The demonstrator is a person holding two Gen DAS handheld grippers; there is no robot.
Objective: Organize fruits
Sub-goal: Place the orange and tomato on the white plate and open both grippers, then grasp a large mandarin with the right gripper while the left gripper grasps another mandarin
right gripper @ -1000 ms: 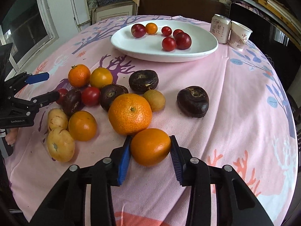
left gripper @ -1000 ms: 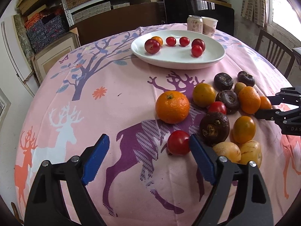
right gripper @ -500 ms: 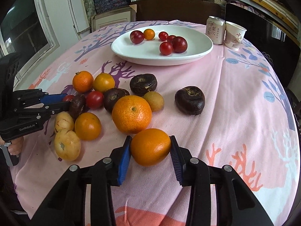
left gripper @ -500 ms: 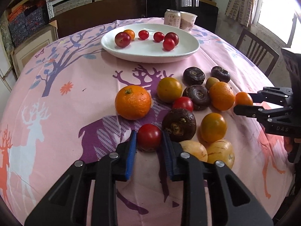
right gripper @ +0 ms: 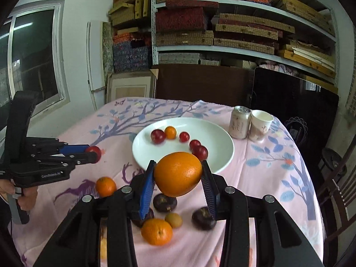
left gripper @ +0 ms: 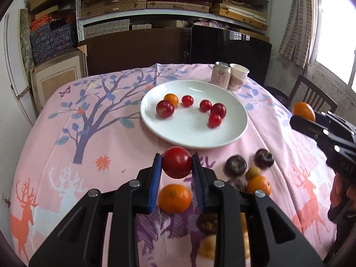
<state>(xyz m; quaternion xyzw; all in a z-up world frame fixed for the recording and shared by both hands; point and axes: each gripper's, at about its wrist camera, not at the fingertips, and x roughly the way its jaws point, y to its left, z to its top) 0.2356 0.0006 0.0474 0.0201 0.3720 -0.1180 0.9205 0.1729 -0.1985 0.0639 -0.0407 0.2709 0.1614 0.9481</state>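
Left hand-held gripper (left gripper: 176,165) grips a red tomato (left gripper: 176,162); right hand-held gripper (right gripper: 178,178) clamps an orange (right gripper: 178,176) (both lifted above the desk (left gripper: 111,133)) near the white plate (left gripper: 233,131).

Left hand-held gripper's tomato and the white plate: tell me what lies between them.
Nothing: in the left wrist view only bare pink tablecloth separates the tomato, held in the left hand-held gripper, from the white plate.

You see even, soft daylight; the far-right window (left gripper: 333,22) glares white. Fisheye distortion bends the edges, corners vignette dark, and near fruit under the grippers blurs.
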